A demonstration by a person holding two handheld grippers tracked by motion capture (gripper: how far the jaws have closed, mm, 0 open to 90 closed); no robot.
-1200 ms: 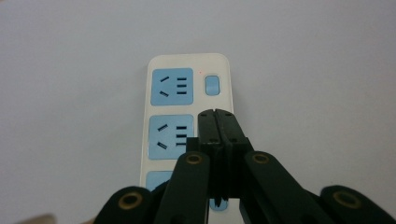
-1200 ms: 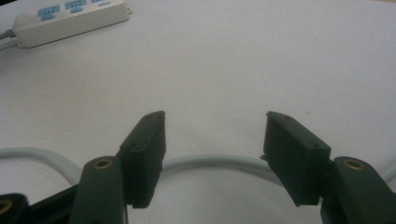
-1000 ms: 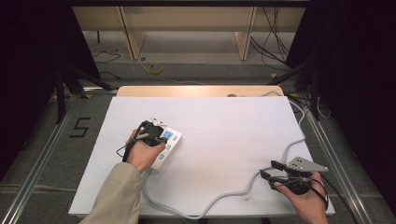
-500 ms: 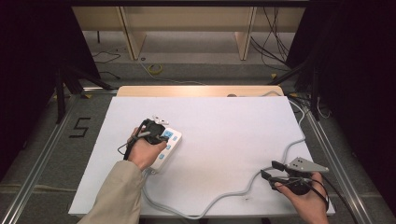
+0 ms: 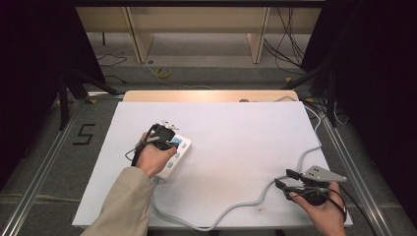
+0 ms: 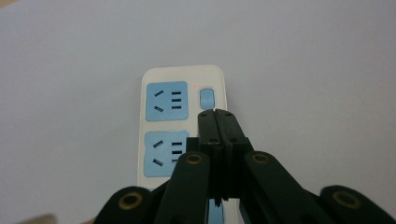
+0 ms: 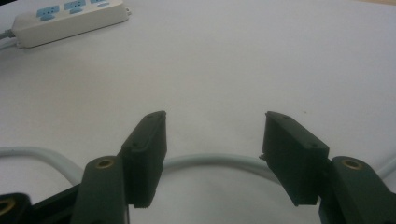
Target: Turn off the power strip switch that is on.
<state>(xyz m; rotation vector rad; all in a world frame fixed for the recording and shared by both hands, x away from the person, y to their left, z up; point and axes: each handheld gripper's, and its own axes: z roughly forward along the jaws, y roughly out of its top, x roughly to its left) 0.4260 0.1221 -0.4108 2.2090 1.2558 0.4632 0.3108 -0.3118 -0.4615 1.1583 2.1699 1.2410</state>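
A white power strip (image 5: 180,148) with blue sockets lies left of centre on the white table sheet (image 5: 241,128). My left gripper (image 5: 170,139) is over its far end. In the left gripper view the strip (image 6: 182,79) shows close up. My left gripper (image 6: 216,113) is shut there, with its joined tips at the near edge of the blue switch (image 6: 206,98); a small red light glows beside the switch. The strip's grey cable (image 5: 236,206) curves along the front to the right. My right gripper (image 5: 284,178) is open, and the cable (image 7: 210,161) passes beneath its jaws (image 7: 212,126).
Metal rails run along both sides of the table. A black "5" mark (image 5: 83,133) is on the floor at the left. Wooden shelf legs and loose cables (image 5: 287,46) stand on the floor behind the table. The power strip (image 7: 70,21) appears far off in the right gripper view.
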